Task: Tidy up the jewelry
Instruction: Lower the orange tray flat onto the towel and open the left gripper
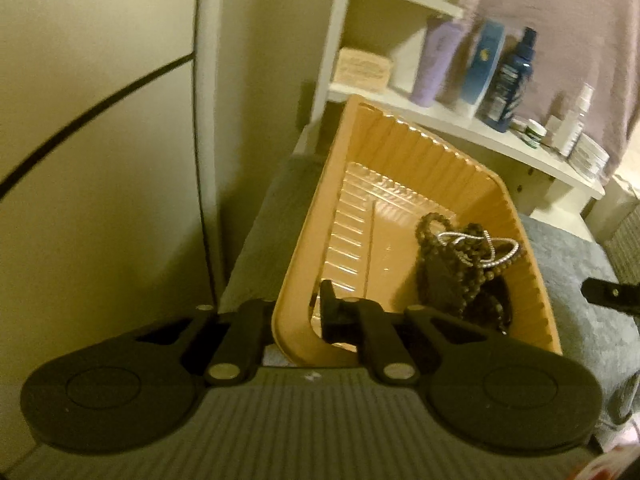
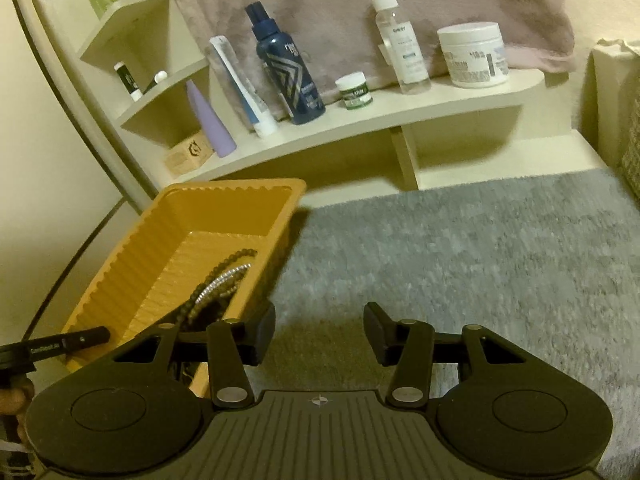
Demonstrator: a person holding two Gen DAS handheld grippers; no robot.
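Observation:
An orange ribbed tray (image 1: 308, 236) stands tilted on a grey mat (image 2: 460, 248). Inside it lie dark bead strands (image 1: 448, 276) with a silver chain (image 1: 484, 246) across them; the right wrist view shows the same beads (image 2: 236, 258) and chain (image 2: 224, 282). My left gripper (image 1: 294, 314) is shut on the tray's near rim, one finger outside the wall and one inside. In the right wrist view the left gripper (image 2: 90, 336) shows at the tray's (image 2: 132, 256) near corner. My right gripper (image 2: 320, 332) is open over the mat just right of the tray, with nothing between its fingers.
A white shelf unit (image 2: 360, 120) behind the mat carries bottles, tubes and jars, among them a dark blue bottle (image 2: 288, 76) and a white tub (image 2: 472, 54). A pale wall (image 1: 100, 120) runs close along the tray's left side. A pinkish cloth (image 2: 400, 0) hangs behind the shelf.

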